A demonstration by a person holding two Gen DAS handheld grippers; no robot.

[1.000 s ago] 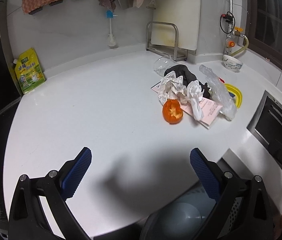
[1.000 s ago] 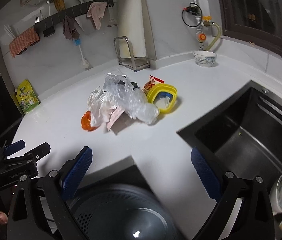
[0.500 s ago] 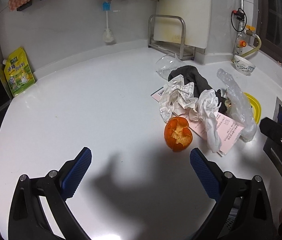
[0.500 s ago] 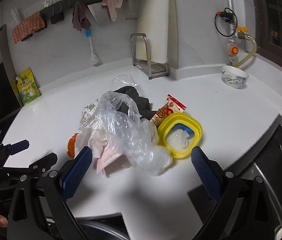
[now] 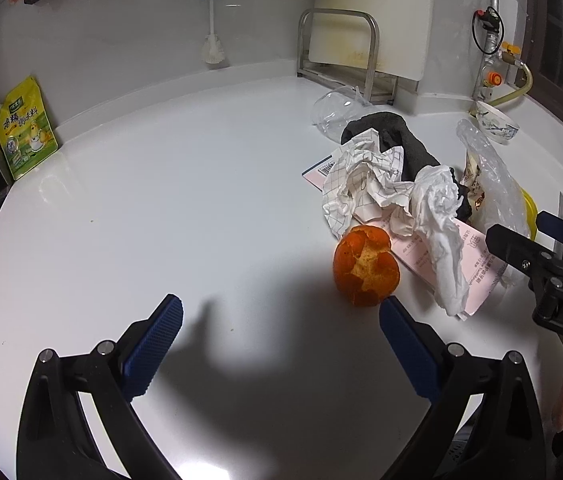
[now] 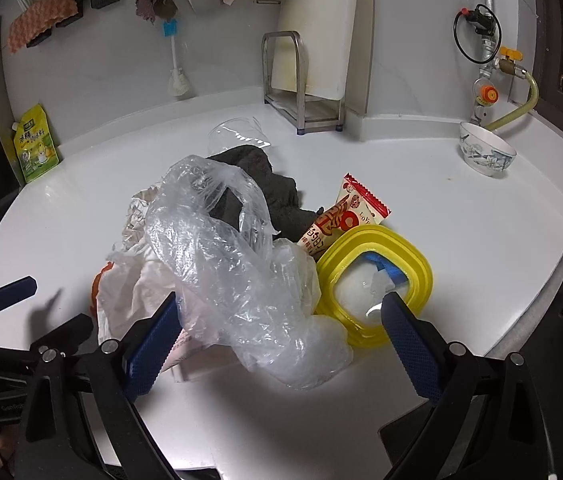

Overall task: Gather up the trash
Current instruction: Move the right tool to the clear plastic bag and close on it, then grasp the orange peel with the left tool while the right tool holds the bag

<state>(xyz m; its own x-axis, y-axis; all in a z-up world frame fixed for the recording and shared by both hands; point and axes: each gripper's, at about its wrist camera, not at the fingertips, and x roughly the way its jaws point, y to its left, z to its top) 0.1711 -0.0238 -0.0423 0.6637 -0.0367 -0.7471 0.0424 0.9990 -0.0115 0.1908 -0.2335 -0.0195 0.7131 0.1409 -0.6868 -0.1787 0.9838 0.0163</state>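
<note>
Where trash pile [image 6: 233, 264] litters white counter [image 5: 161, 200] | tiled kitchen corner | both grippers' fingers [image 5: 153, 340] released

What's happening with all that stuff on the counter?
A person holds a gripper in each hand over a pile of trash on the white counter. The left gripper is open beside the orange peel. The right gripper is open around the crumpled clear plastic bag. Nothing is picked up yet.
</note>
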